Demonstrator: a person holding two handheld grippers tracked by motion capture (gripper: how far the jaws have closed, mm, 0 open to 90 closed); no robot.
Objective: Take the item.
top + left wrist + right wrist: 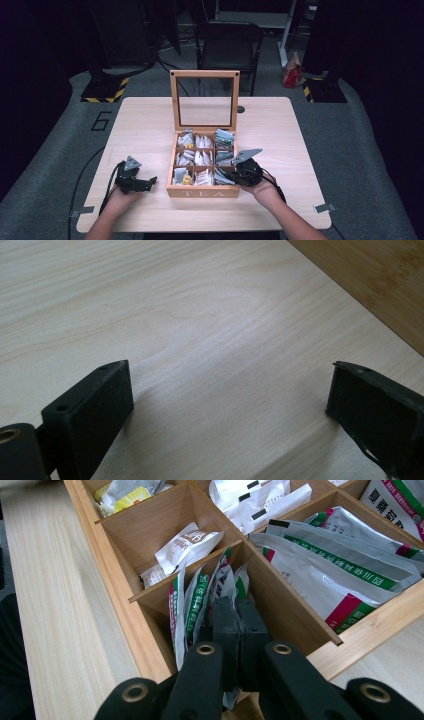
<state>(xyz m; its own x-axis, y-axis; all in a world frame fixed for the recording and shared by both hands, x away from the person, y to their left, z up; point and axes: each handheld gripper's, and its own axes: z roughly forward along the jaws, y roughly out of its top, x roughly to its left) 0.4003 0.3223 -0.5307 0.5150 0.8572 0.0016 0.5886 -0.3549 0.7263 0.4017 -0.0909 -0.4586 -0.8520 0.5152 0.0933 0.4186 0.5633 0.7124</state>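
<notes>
Foil-and-paper sachet (218, 587), green and white with a red stripe, stands upright among several like it in the near right compartment of the tea box (202, 190). It is judged light, thin and floppy, with a slick printed skin; it will bend rather than resist, so hold should be taken on the top edge, well down from the seal, to prevent slipping or tearing. The right claw (235, 611) reaches down into that compartment with its jaws brought together, apparently pinching the top of one sachet; neighbouring sachets press close on both sides and may lift with it. The box dividers are thin wood and leave little room beside the jaws. Other compartments hold white and grey packets. The glazed lid (204, 100) stands open and upright behind. The left claw (227, 405) rests low over the bare desk (200, 315) just left of the box, jaws wide apart and holding nothing.
</notes>
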